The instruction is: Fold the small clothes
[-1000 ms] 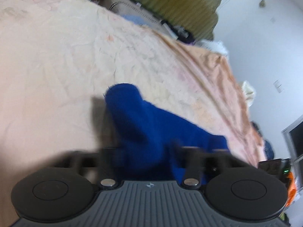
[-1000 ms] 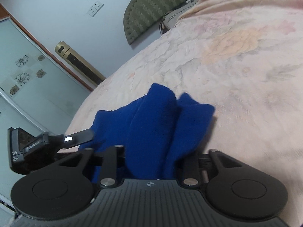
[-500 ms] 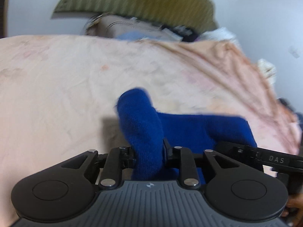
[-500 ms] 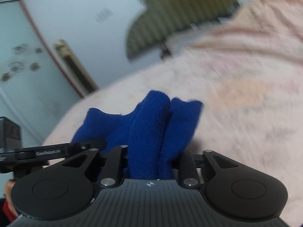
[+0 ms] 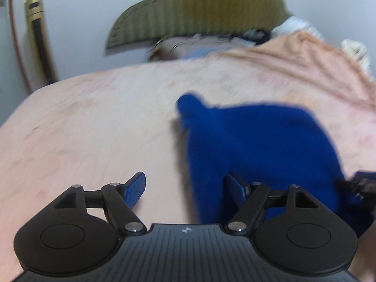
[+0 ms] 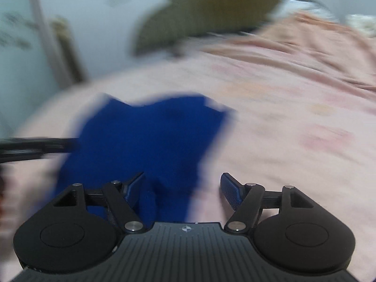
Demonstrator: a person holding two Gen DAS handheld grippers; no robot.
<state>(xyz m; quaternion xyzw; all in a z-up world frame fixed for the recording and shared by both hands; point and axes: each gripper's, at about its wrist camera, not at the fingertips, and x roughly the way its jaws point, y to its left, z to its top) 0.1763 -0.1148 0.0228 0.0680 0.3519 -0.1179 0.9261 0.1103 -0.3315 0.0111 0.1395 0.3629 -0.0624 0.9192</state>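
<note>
A small dark blue knit garment [image 5: 253, 145] lies on the peach bedspread [image 5: 94, 127]; it also shows in the right wrist view [image 6: 150, 138]. My left gripper [image 5: 188, 188] is open, its jaws wide apart, with the garment's left edge between them and no grip on it. My right gripper [image 6: 185, 188] is open too, the garment's right part lying between and behind its left finger [image 6: 135, 188]. The left gripper's tip shows as a dark bar [image 6: 37, 145] at the garment's left side. Both views are motion-blurred.
An olive padded headboard [image 5: 206, 11] and pillows stand at the far end of the bed. A gold tower appliance [image 5: 38, 40] stands by the white wall at left. The bedspread is rumpled at the far right [image 6: 317, 47].
Both grippers were shut on the blue garment half a second ago. Both have opened and let it go; it now lies spread lower on the bed.
</note>
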